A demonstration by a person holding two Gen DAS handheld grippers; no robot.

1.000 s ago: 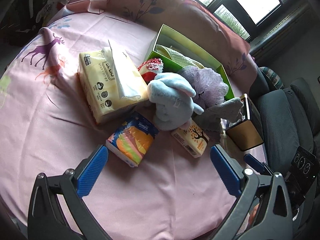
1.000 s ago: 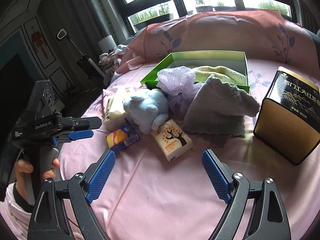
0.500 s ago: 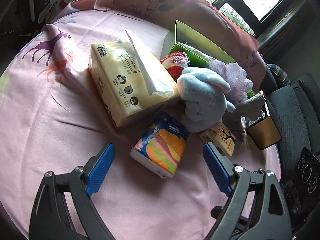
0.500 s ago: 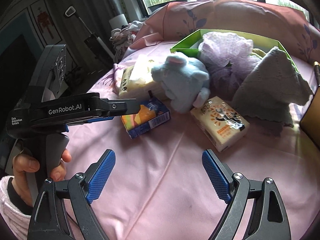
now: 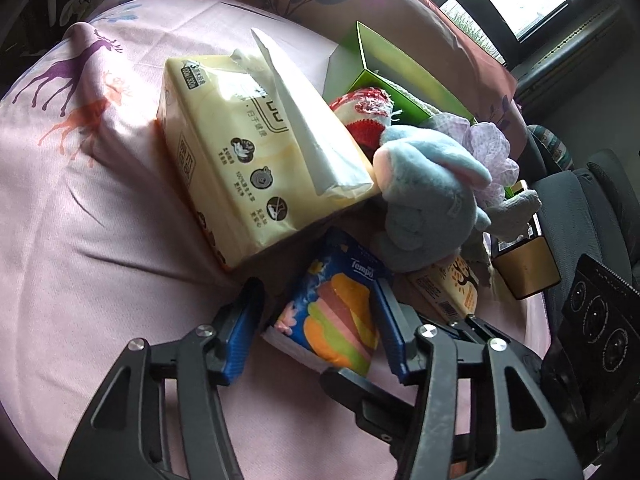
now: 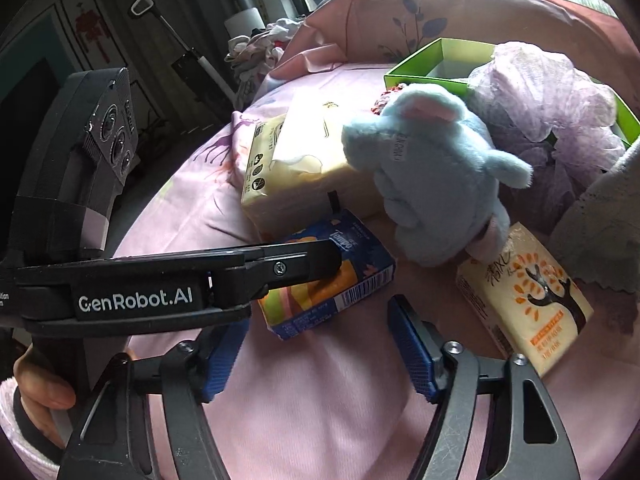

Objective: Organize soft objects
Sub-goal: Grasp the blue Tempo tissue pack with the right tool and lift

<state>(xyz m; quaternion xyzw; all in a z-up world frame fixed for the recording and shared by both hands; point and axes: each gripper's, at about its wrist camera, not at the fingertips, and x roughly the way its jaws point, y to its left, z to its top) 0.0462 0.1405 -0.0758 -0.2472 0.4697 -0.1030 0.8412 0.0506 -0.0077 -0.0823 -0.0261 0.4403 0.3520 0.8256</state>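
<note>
A colourful Tempo tissue pack (image 5: pixel 336 320) lies on the pink cloth between the fingers of my left gripper (image 5: pixel 316 326). The jaws are closing. The right pad touches the pack's edge and a thin gap shows at the left pad. From the right wrist view, the left gripper's finger (image 6: pixel 296 264) lies across the same pack (image 6: pixel 352 280). My right gripper (image 6: pixel 318 356) hovers just in front of the pack, jaws closing, only cloth between them. Behind sit a blue plush toy (image 5: pixel 432 196), a big yellow tissue pack (image 5: pixel 248 152) and a small cream tissue pack (image 6: pixel 524 300).
A green box (image 5: pixel 400 68) stands at the back, with a purple mesh pouf (image 6: pixel 548 96), a grey cloth (image 6: pixel 600 232) and a red-white knitted piece (image 5: pixel 364 108) near it. A gold tin (image 5: pixel 524 268) stands at the right edge. A hand (image 6: pixel 36 384) holds the left gripper.
Both grippers came down and in toward the Tempo pack. The left jaws narrowed around it. The right gripper swung left, its jaws also narrower.
</note>
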